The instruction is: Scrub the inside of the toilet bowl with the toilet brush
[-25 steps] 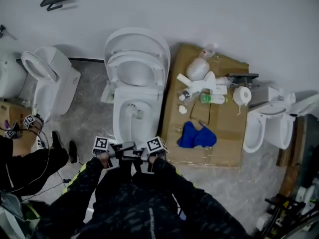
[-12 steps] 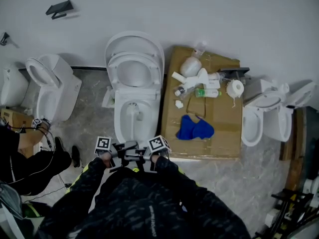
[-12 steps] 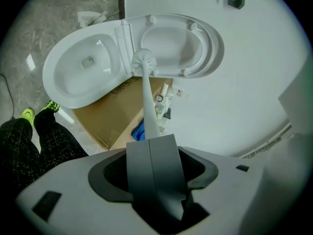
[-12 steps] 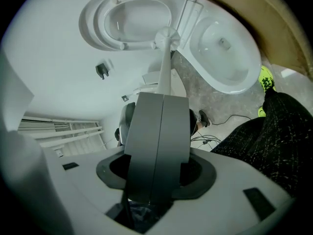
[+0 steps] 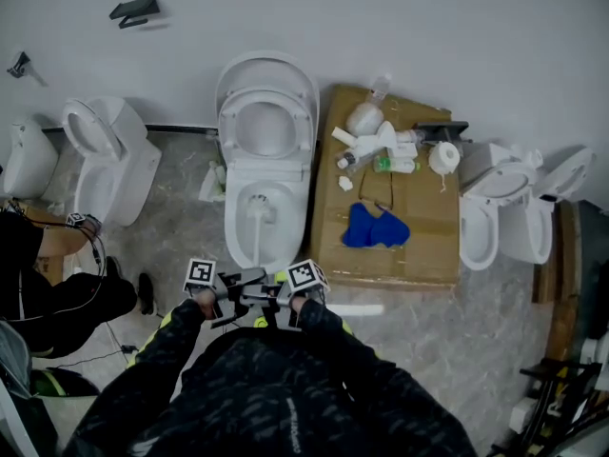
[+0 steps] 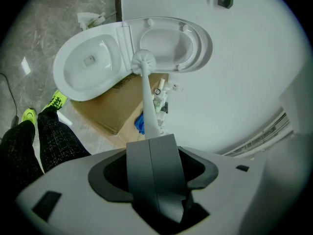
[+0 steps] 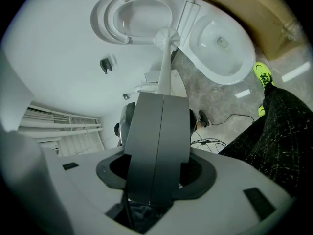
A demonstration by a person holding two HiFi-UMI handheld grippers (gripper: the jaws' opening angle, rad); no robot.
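A white toilet (image 5: 238, 241) stands in the middle with its seat and lid (image 5: 266, 89) raised. The white toilet brush has its head (image 5: 259, 208) down inside the bowl. Its handle runs back toward me. My left gripper (image 5: 231, 296) and right gripper (image 5: 278, 298) sit side by side just in front of the bowl's front rim. The left gripper (image 6: 150, 141) is shut on the brush handle (image 6: 148, 109), with the brush head (image 6: 143, 60) beyond it. The right gripper (image 7: 163, 97) is likewise shut on the handle (image 7: 165, 75), below the brush head (image 7: 166, 35).
A flat cardboard sheet (image 5: 419, 246) lies right of the toilet, carrying bottles (image 5: 376, 146), a paper roll (image 5: 442, 158) and a blue cloth (image 5: 373, 227). Other toilets stand at the left (image 5: 105, 155) and right (image 5: 495, 217). A person (image 5: 48, 284) sits at the left.
The head view has drifted, so the toilet sits a little further right and lower in the picture. Both grippers stay side by side in front of the bowl, shut on the handle.
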